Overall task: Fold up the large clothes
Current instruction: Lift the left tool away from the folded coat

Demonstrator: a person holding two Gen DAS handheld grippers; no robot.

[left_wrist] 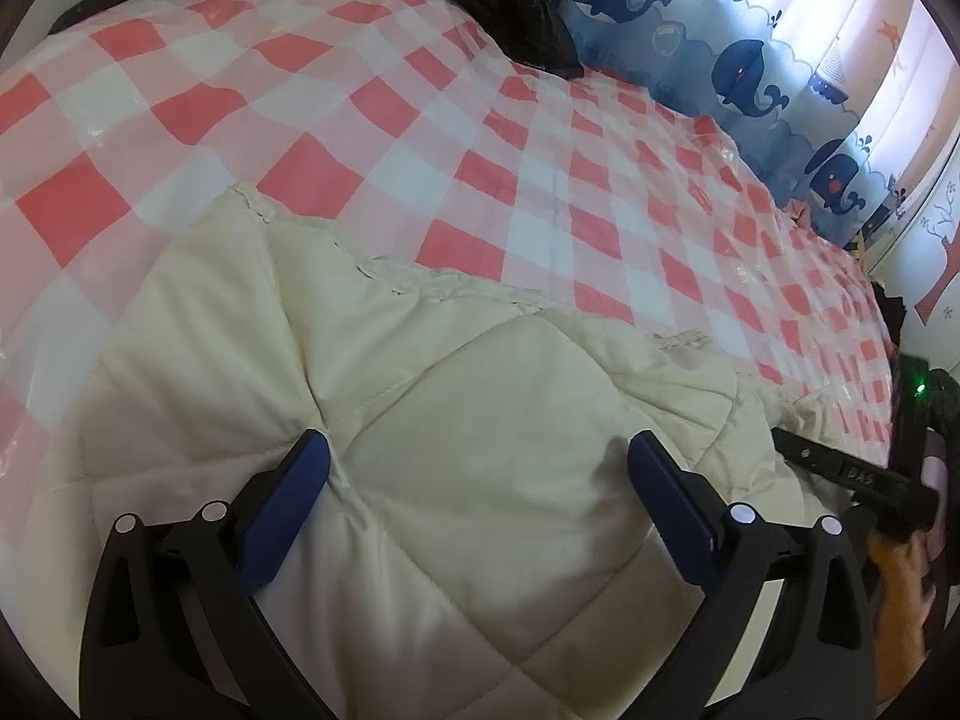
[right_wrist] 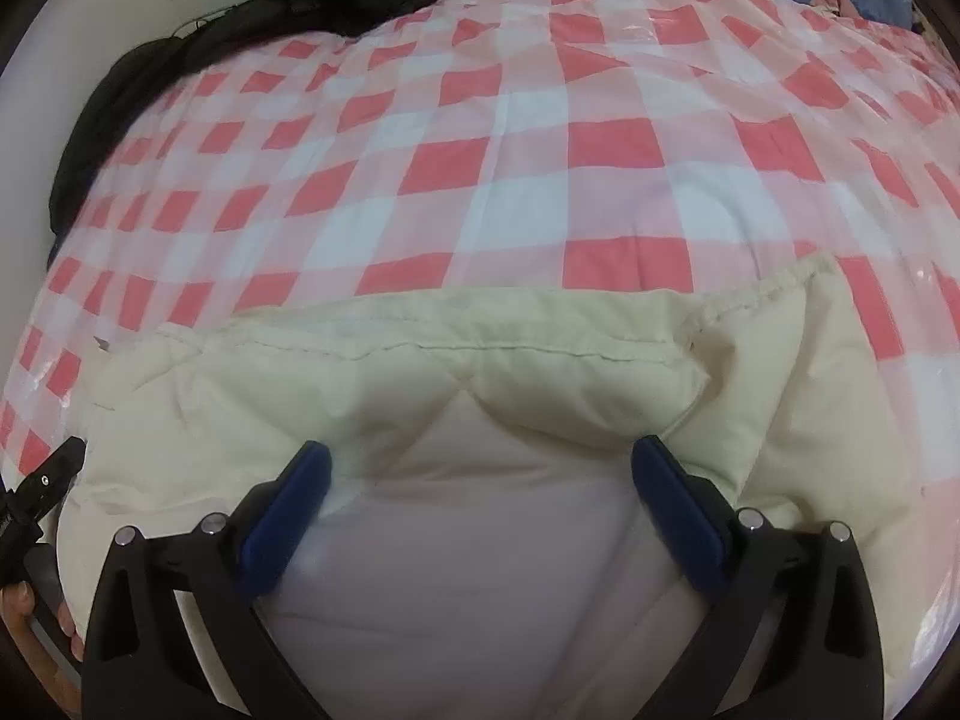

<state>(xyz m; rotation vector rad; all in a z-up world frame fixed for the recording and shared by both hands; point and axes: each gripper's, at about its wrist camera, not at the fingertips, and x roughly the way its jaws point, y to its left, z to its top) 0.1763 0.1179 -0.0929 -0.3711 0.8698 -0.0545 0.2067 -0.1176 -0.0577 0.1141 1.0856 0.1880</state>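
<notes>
Bedroom, by the look of it: a bed covered with a red-and-white checked sheet (left_wrist: 372, 120), glossy as if plastic, fills both views.

Nearest the cameras, the left tool (left_wrist: 478, 450) has its blue pads spread wide above the cream quilted garment (left_wrist: 456, 432), gripping nothing. The right tool (right_wrist: 480, 456) is likewise spread wide, empty, over the same garment (right_wrist: 492, 540). Each tool's black frame shows at the edge of the other's view, so the two are working side by side at the near edge of the bed.

The garment lies bunched on the near part of the bed. In the right wrist view a stitched hem (right_wrist: 510, 354) runs across just beyond the pads, with padded cloth doubled over a paler panel below it. That suggests a fold is at least begun, though no neat, squared stack shows yet; I judge the task early to midway, with flattening and further folds left.

Beyond it the sheet lies bare. Farthest off, a dark garment (left_wrist: 516, 6) sits heaped at the far edge, and whale-print curtains (left_wrist: 738, 66) hang behind.
</notes>
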